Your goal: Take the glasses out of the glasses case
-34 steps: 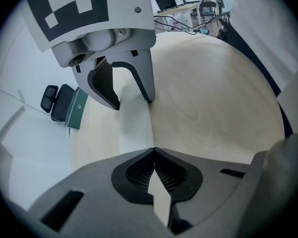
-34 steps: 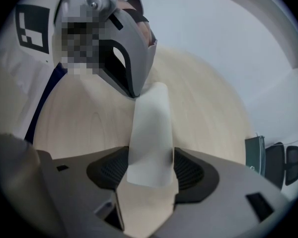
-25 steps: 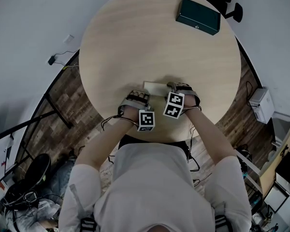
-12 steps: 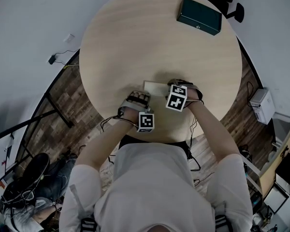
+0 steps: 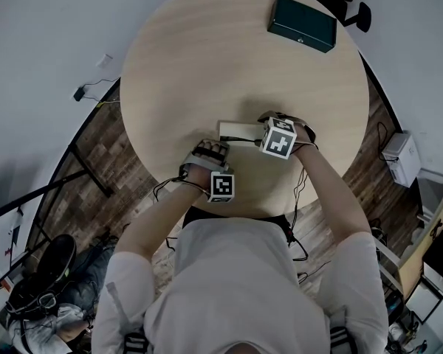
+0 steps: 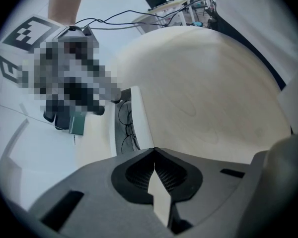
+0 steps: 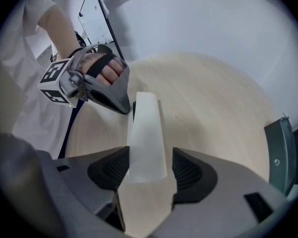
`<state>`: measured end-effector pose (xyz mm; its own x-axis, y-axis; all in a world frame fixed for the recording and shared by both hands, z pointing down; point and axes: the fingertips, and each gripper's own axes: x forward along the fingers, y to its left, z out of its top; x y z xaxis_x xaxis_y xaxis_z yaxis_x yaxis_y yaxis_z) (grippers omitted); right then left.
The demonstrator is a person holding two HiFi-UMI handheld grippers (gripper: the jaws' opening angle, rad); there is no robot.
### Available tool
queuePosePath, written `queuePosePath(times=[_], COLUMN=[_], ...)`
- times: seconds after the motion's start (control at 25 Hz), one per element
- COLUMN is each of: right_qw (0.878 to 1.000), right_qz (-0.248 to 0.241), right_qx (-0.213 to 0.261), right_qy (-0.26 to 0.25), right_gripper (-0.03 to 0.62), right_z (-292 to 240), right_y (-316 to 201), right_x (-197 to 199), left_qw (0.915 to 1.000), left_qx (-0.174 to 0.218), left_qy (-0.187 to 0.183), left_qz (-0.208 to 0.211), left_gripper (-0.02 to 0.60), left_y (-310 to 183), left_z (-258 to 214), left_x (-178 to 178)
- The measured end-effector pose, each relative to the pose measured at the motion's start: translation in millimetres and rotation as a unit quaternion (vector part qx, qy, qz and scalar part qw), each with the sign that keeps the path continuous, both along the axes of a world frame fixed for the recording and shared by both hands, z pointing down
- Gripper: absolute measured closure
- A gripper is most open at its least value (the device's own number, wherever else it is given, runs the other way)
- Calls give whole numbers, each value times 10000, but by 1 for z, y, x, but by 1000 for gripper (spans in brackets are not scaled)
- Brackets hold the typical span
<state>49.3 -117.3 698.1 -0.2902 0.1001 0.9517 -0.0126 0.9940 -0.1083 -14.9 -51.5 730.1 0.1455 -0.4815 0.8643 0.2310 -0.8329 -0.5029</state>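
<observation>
A white glasses case [image 5: 235, 131] lies near the front of the round table [image 5: 207, 65]. My left gripper [image 5: 211, 147] is shut on the case's near edge, and a white sliver shows between its jaws [image 6: 154, 155]. Seen from the left gripper view, the case lid [image 6: 140, 115] stands raised and dark glasses [image 6: 125, 129] lie inside. My right gripper [image 5: 257, 130] is shut on the white lid [image 7: 146, 133], which runs between its jaws [image 7: 146, 165]. In the right gripper view the left gripper [image 7: 107, 86] sits at the lid's far end.
A dark green box [image 5: 303, 23] rests at the far right of the table and shows again as a green box [image 7: 284, 152] at the right gripper view's edge. Cables and a dark wooden floor [image 5: 96, 153] surround the table.
My right gripper has moved up and to the right with the lid, and a dark gap now shows along the case. The left gripper has stayed in place.
</observation>
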Motion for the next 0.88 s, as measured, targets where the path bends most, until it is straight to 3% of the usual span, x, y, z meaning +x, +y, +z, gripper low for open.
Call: queuePosePath(times=[0.16,0.24,0.44,0.88], right_qw=[9991,9973,9935,9837], right_qz=[354,525,866,1629], right_qx=[209,485,706,612], right_qy=[-132,-160,-228,-444], right_gripper=[335,412,484,520], right_z=[-8,-13,-13,-8], right_y=[-23,-40,-58,-62], right_x=[4,8,12,11], left_qw=[10000,10000,10000,10000], left_qx=[-14,-22,-24,-42], left_qy=[-26,-41,-49,28], left_qz=[38,25,49,8], left_gripper=[572,572,572,572], left_y=[1,2,3,4], left_z=[-1,-1,0,1], left_x=[1,1,2,1])
